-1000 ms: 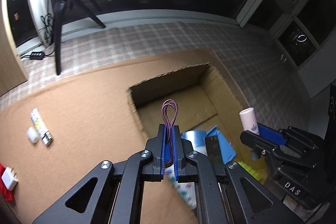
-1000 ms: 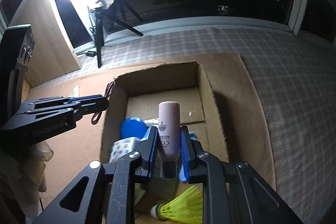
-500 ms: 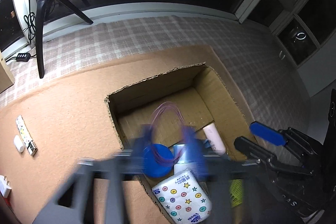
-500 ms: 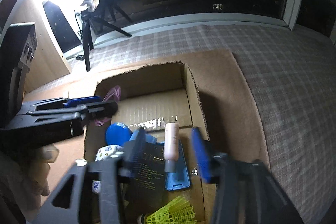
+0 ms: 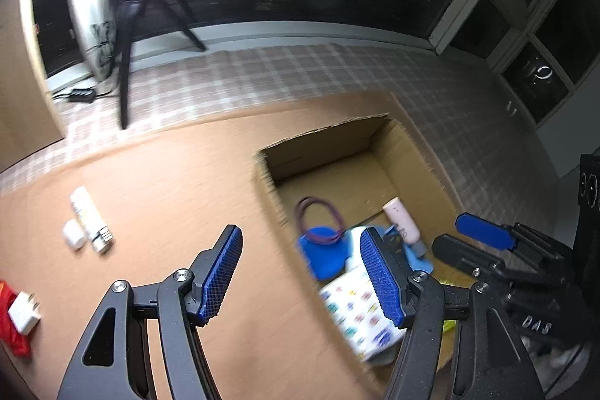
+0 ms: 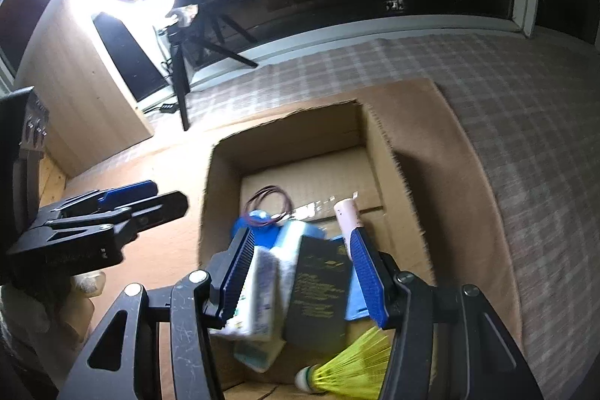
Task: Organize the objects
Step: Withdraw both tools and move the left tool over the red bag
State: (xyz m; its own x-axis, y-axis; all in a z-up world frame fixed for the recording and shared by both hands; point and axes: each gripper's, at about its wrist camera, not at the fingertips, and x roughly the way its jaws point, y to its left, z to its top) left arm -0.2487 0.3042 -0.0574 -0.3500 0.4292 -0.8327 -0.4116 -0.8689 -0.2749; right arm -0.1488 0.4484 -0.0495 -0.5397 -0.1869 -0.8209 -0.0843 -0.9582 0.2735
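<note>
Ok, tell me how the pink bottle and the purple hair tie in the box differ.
The pink bottle is a solid tube lying flat; the purple hair tie is a thin open loop. The bottle rests against a blue card, the tie on a blue disc. Both lie inside the cardboard box, released.

Tissue pack [image 5: 360, 313] motion-blurred, print unreadable, partly behind left gripper's right finger. Shuttlecock [image 6: 348, 375] cut off by right-wrist bottom edge. Red item [image 5: 9, 325] cropped at left.

One box [image 6: 378, 152], two grippers (both empty) [image 5: 302, 274] [image 6: 300, 272].
</note>
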